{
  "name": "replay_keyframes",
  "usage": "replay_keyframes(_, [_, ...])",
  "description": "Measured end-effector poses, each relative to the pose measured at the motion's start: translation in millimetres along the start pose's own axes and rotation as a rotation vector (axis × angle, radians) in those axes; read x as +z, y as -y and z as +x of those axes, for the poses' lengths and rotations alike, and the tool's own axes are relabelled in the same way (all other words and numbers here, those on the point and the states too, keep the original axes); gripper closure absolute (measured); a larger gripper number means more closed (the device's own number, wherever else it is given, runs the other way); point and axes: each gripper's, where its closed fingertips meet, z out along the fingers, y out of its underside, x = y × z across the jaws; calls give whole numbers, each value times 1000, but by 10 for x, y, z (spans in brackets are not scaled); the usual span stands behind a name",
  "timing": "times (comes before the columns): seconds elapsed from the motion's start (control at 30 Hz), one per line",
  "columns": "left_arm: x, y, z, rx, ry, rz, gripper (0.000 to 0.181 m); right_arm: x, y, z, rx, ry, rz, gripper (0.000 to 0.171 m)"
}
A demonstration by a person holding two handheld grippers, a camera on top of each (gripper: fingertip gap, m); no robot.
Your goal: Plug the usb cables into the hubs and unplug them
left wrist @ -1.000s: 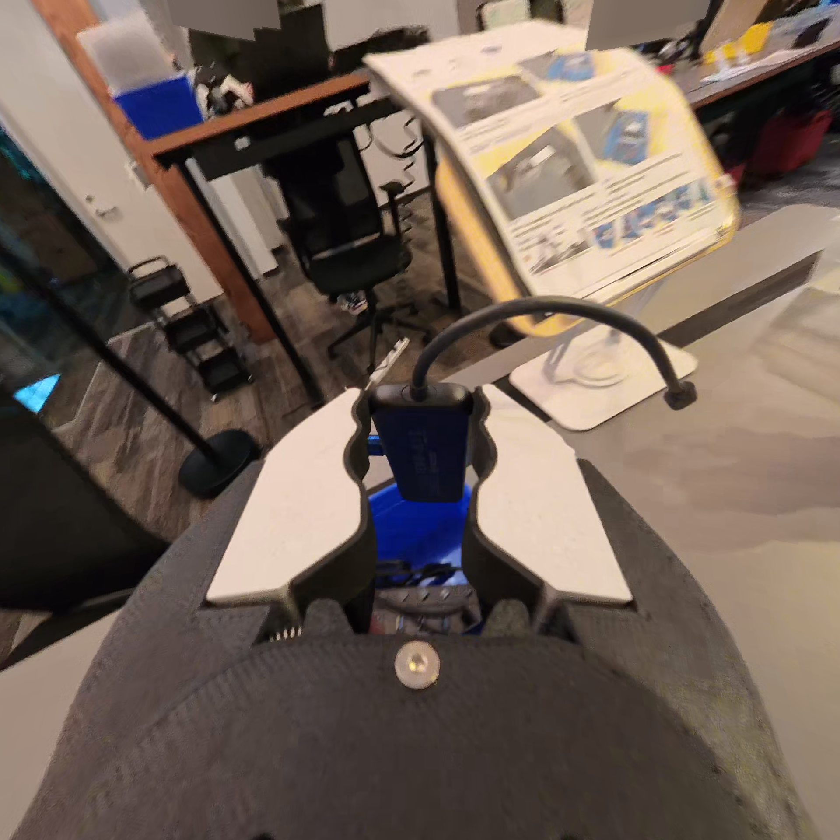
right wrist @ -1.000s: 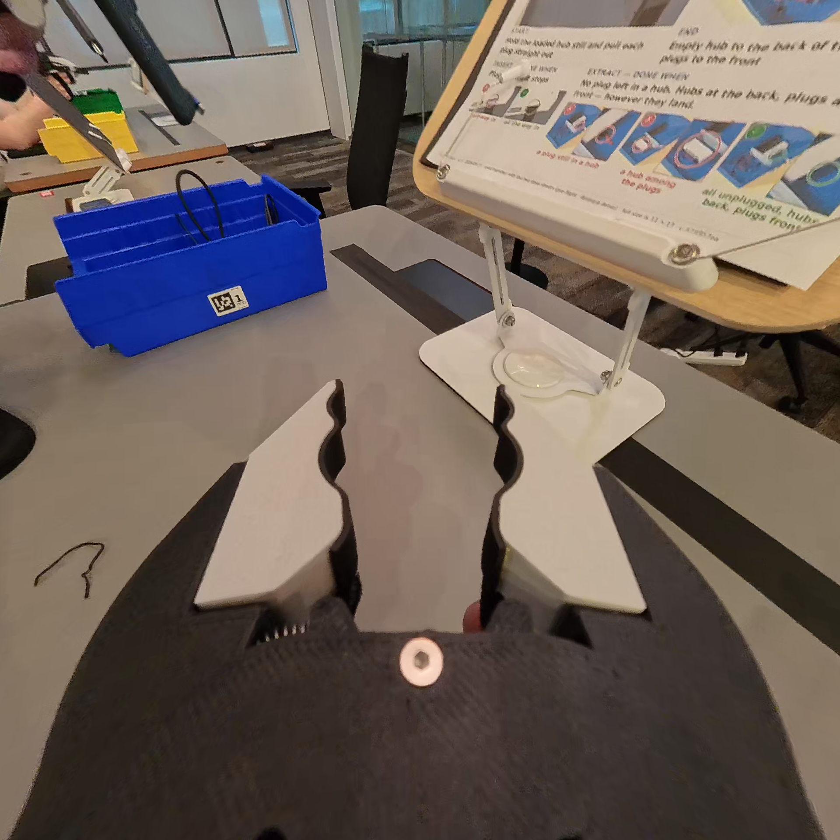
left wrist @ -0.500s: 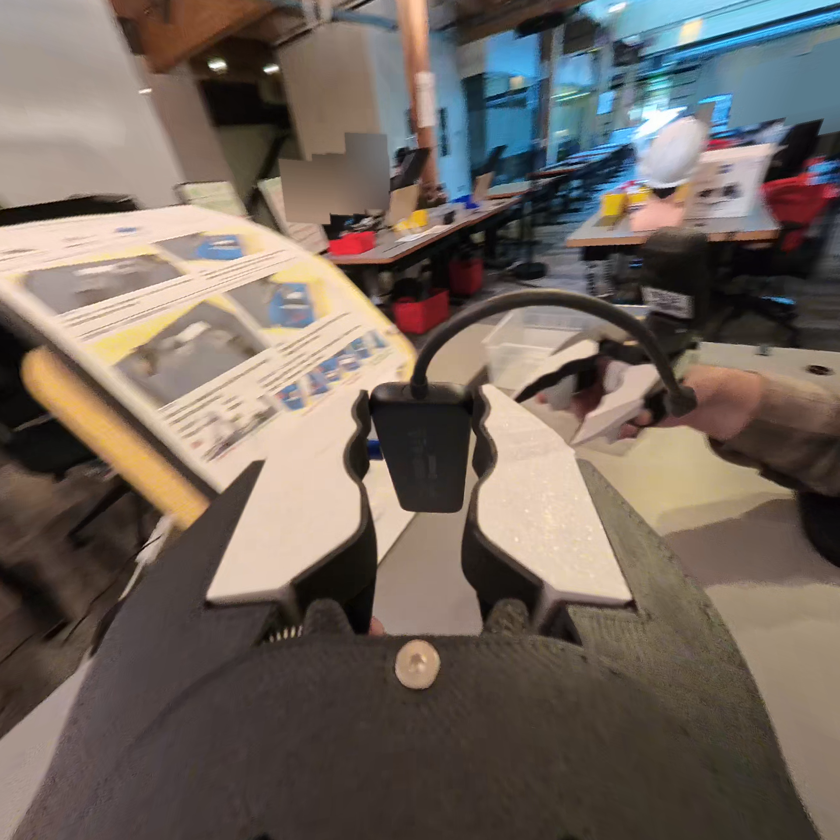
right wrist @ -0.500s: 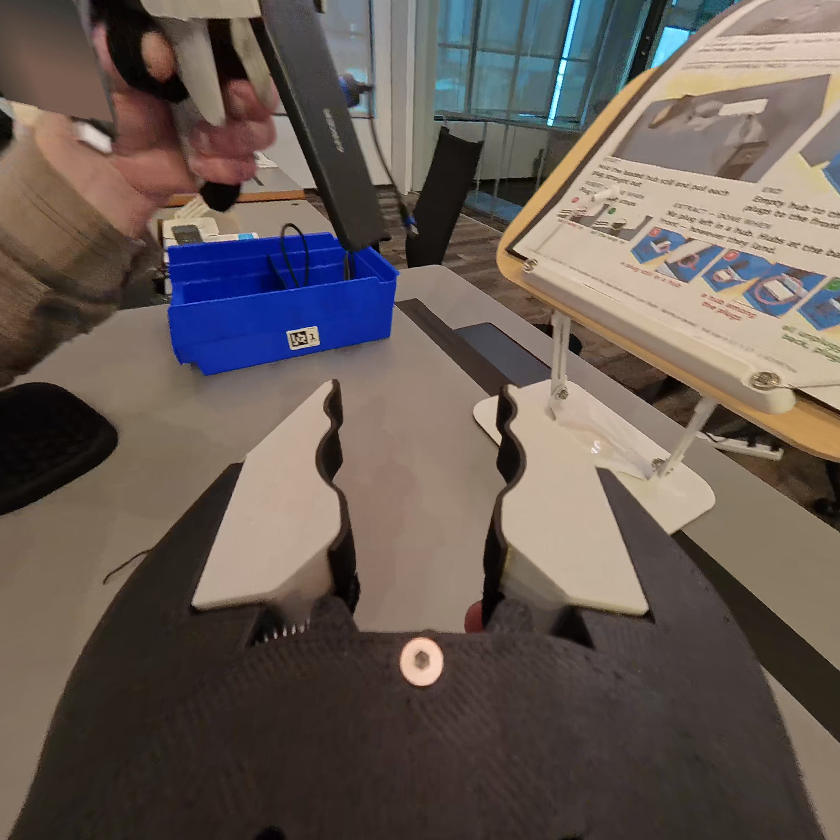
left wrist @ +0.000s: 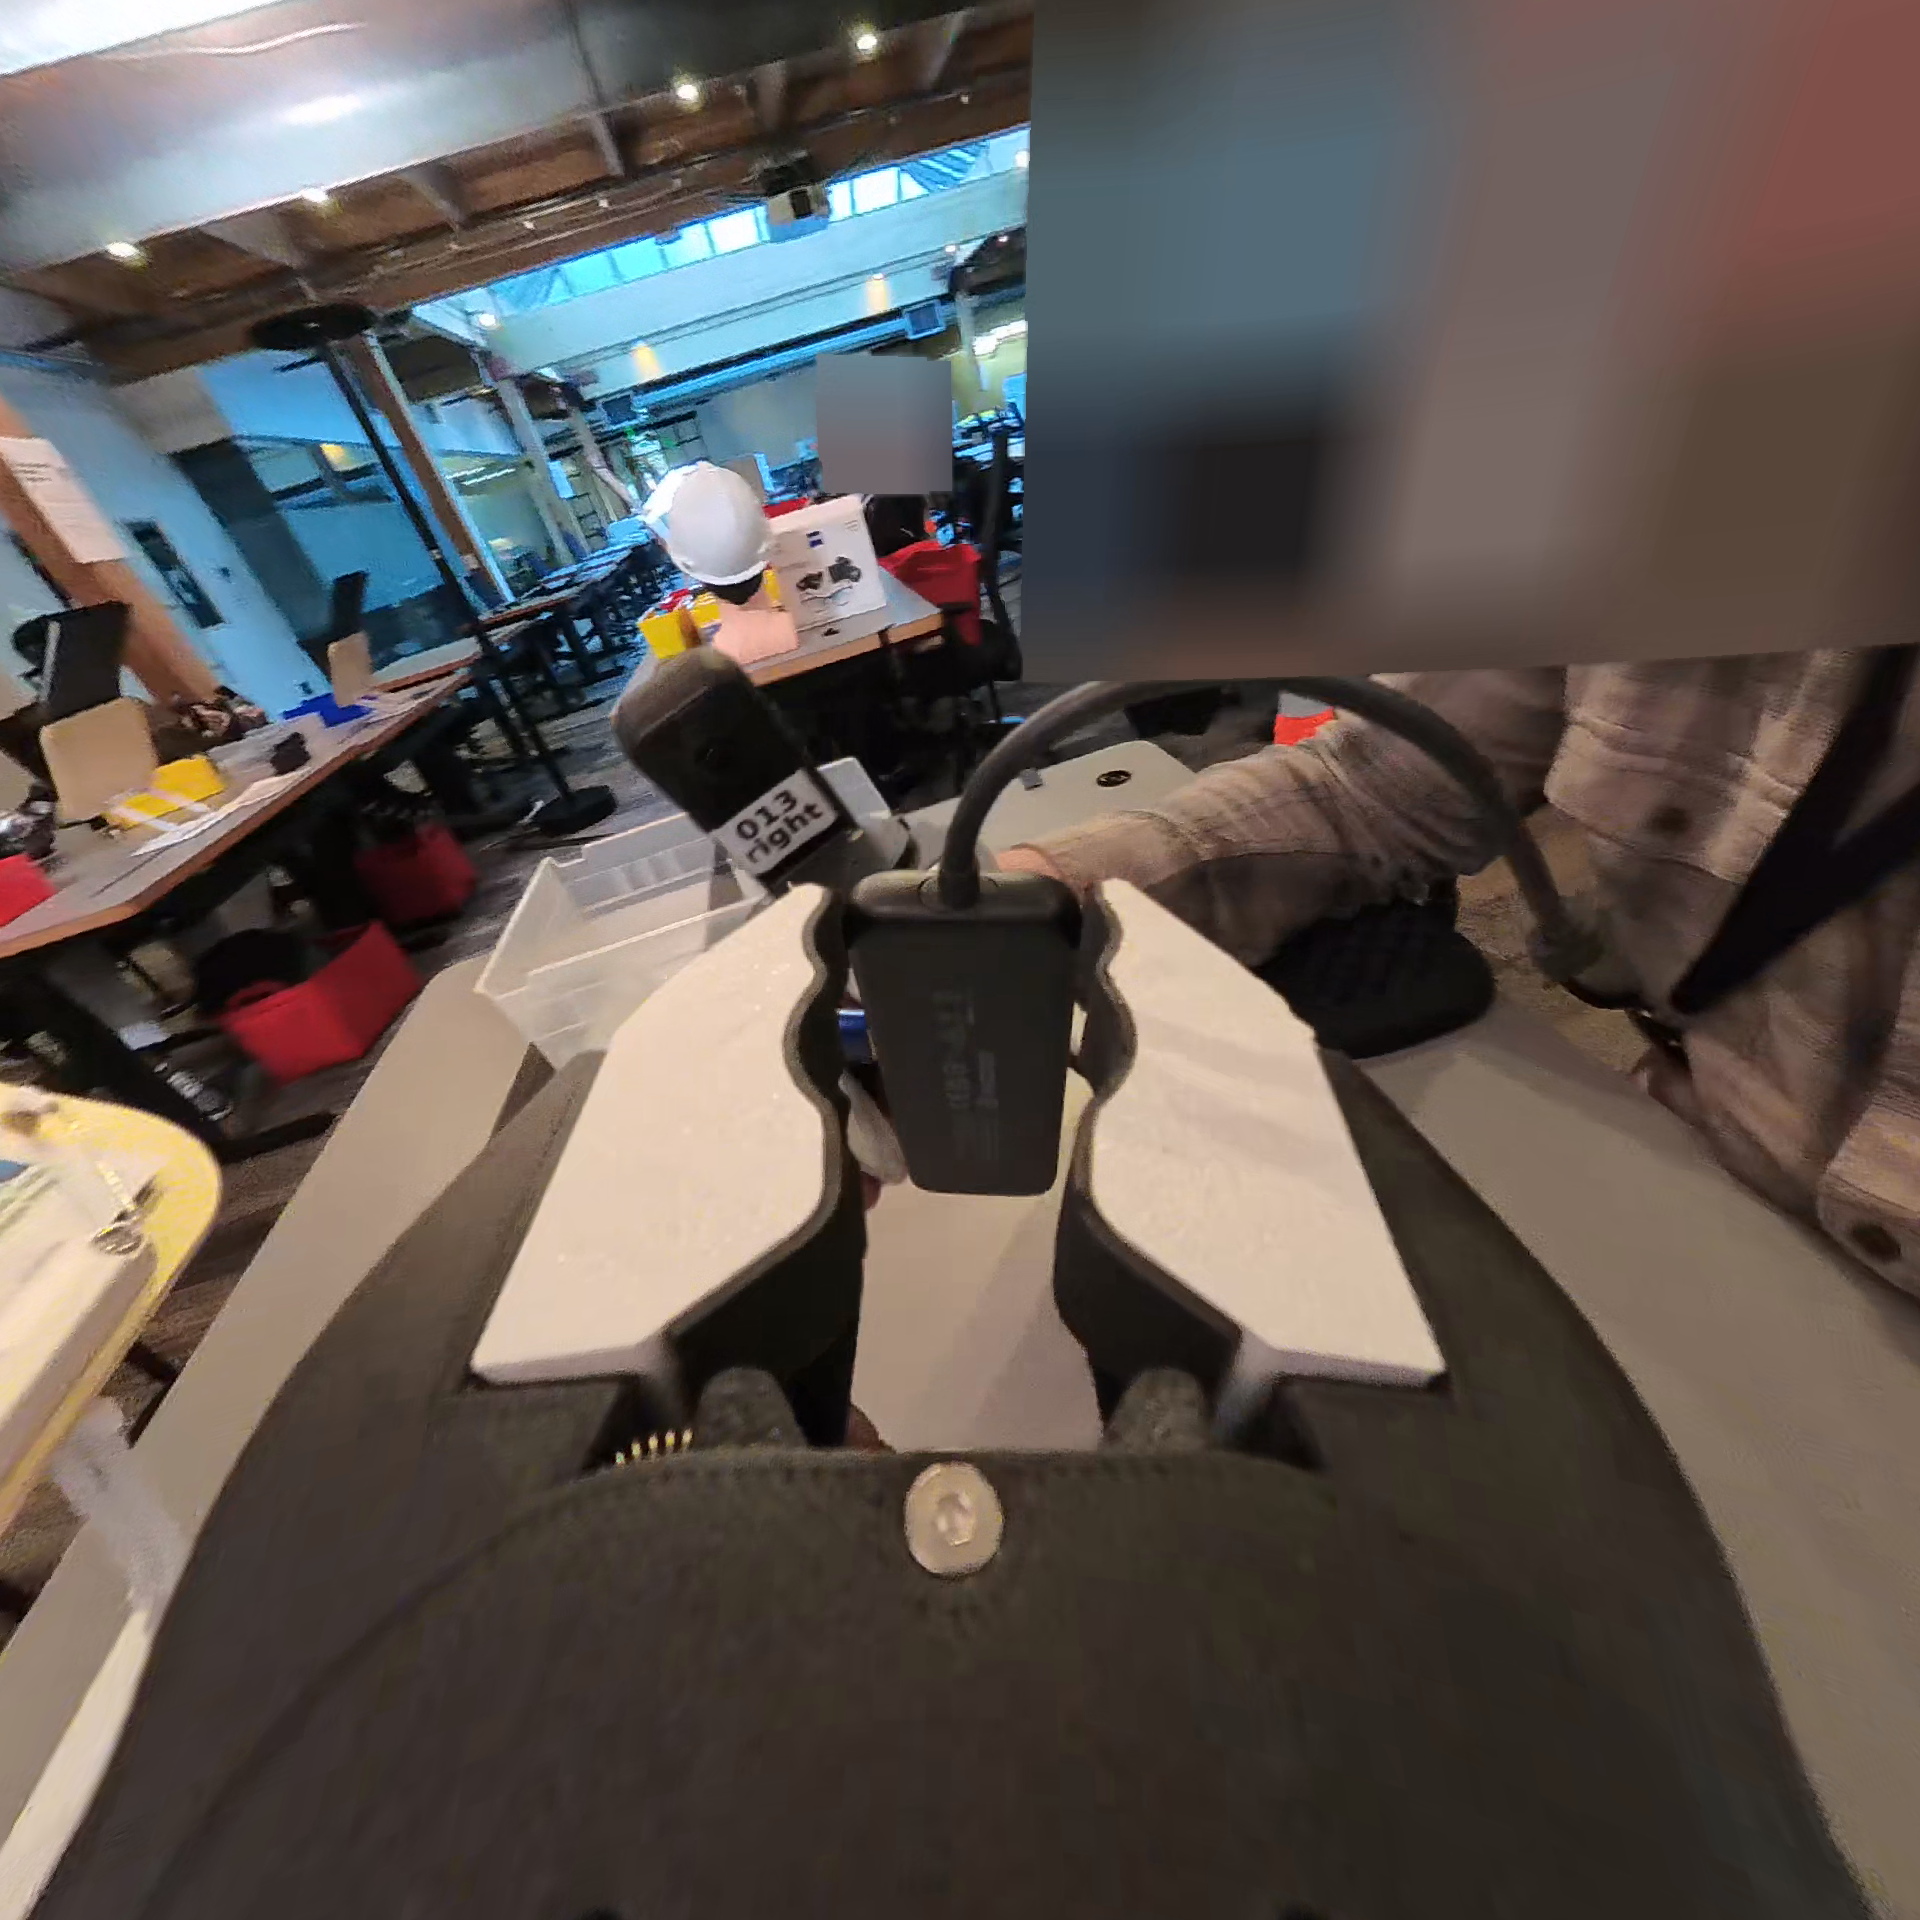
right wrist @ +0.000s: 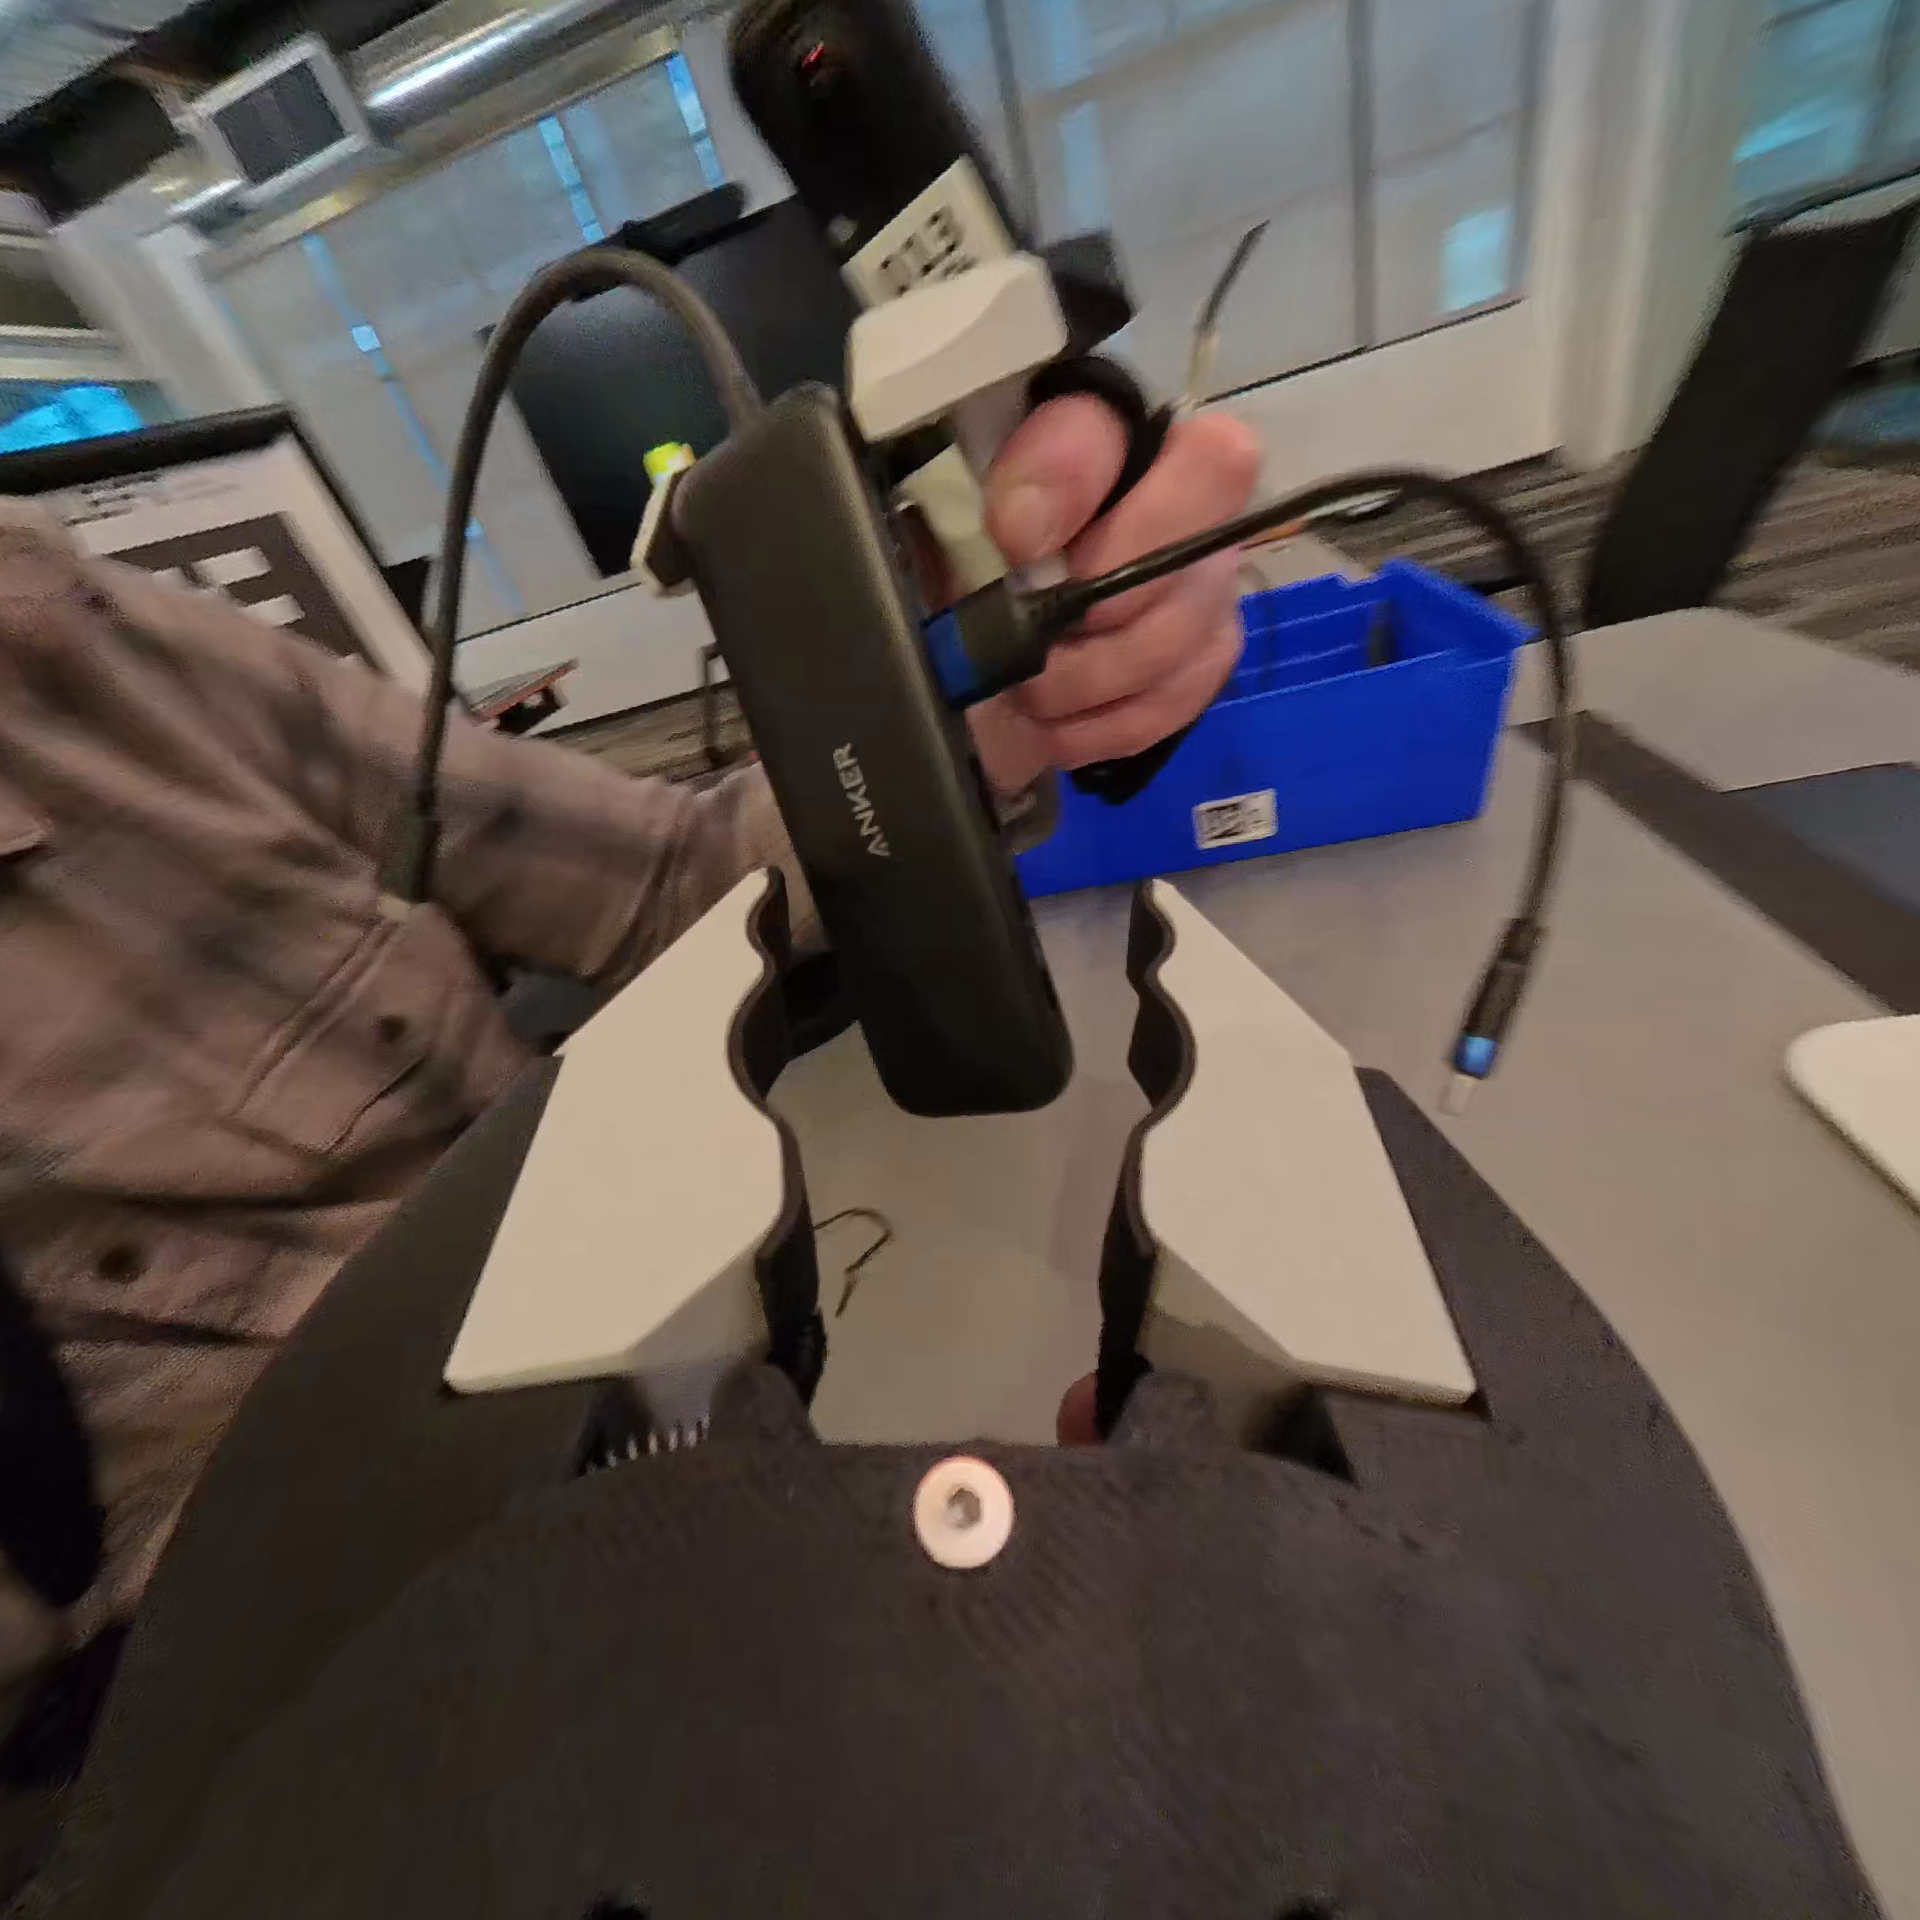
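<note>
The hub (right wrist: 883,769) is being held between the right gripper (right wrist: 951,935) fingertips, the bin (right wrist: 1340,748) lying behind it, rightward.

We see an open workshop — wooden ceiling beams (left wrist: 540,156) with spot lights, rows of brown desks (left wrist: 208,810), red bags (left wrist: 322,997) on the floor — and tall windows (right wrist: 1247,177) behind.
</note>
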Motion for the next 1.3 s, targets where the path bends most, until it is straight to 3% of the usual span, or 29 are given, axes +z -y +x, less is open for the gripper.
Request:
replay_keyframes(0.07, [23,-20,82,-1,-53,4,138,64,-77,-98,-7,57,-25,109])
replay_keyframes(0.23, [42,-63,213,-14,-148,22,138,162,-129,-291,-10,174,-13,136])
replay_keyframes(0.67, [-97,-190,117,7,-120,-3,140,142,-143,-251,-92,140,-7,146])
replay_keyframes(0.73, [-144,-226,59,17,-91,-19,157,132,-140,-254,-109,140,-1,162])
replay_keyframes(0.9, [-229,-293,15,51,-38,-91,166,93,-147,-190,-140,82,-43,162])
replay_keyframes(1.13, [-515,-436,-304,34,160,-236,164,-5,-412,34,-248,-105,-336,162])
replay_keyframes(1.3, [-497,-409,-165,73,150,-377,151,-218,-669,242,-330,-277,-636,162])
